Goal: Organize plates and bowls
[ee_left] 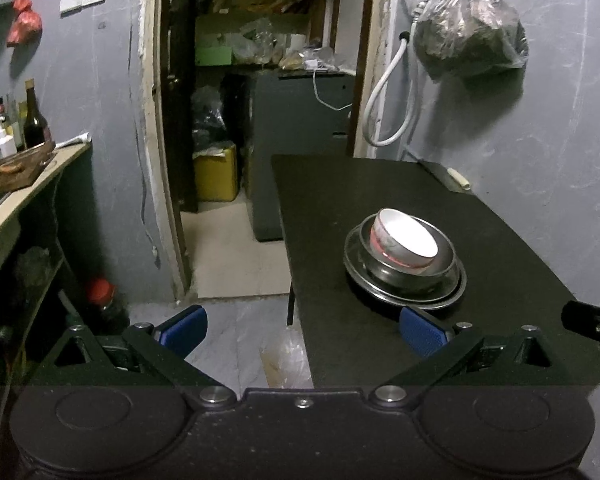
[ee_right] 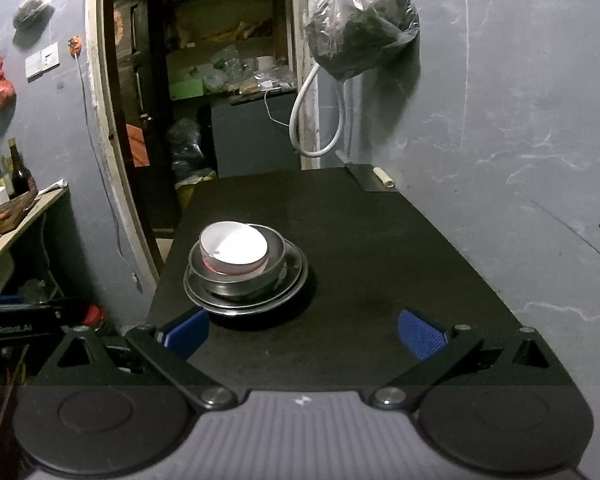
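While both tongs are hanging open and empty, the stack [ee_right: 246, 270] is sitting mid-counter [ee_right: 380, 240], ahead-left of the right tongs [ee_right: 302, 334], ahead-right of the left tongs [ee_left: 302, 330]; nearer arm unclear.

White bowl [ee_right: 233, 249], perhaps red-patterned outside; silver plate [ee_right: 292, 282]; black table [ee_right: 380, 248].

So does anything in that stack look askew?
Yes: the white ceramic bowl sits tilted and off-centre inside the steel bowl, leaning on its rim. The steel plate beneath lies flat on the black table.
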Action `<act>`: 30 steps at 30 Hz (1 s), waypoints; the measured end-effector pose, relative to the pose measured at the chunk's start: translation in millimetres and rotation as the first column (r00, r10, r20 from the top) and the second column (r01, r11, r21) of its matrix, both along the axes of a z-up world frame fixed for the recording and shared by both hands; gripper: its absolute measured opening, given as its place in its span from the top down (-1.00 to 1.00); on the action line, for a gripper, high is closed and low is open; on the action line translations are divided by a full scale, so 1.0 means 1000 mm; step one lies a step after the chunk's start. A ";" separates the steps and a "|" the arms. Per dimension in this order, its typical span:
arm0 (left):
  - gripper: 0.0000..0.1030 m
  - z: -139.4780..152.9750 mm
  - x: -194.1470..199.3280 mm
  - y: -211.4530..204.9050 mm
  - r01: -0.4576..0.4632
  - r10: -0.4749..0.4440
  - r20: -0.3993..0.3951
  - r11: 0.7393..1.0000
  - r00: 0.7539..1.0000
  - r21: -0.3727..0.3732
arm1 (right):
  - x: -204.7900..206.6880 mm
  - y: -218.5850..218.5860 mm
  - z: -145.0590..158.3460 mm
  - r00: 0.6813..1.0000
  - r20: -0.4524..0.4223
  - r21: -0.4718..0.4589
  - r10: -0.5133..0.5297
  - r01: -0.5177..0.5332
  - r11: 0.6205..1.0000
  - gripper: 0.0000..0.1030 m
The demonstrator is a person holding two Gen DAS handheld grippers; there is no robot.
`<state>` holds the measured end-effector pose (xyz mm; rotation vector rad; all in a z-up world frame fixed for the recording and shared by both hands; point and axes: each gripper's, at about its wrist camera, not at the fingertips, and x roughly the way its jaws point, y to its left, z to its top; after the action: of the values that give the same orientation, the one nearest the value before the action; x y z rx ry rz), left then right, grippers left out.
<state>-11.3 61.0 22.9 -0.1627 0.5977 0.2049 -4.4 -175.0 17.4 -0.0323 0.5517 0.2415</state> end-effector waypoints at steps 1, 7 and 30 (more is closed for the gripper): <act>-0.98 0.001 -0.001 -0.002 0.006 -0.006 0.003 1.000 1.000 0.005 | -0.001 0.000 0.000 1.000 0.004 0.003 0.001 -0.001 1.000 -1.00; -0.98 0.007 -0.014 -0.008 0.036 -0.037 0.029 0.999 0.999 0.024 | -0.012 -0.007 0.004 1.000 0.022 0.024 -0.010 0.009 1.000 -1.00; -0.98 0.004 -0.047 -0.016 0.051 -0.052 0.023 0.998 0.998 0.029 | -0.046 -0.020 0.000 1.000 0.008 0.035 -0.028 0.028 0.999 -1.00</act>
<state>-58.0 45.2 26.6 -0.1221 0.5748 0.1612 -50.1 -194.7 17.5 0.0081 0.5386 0.2234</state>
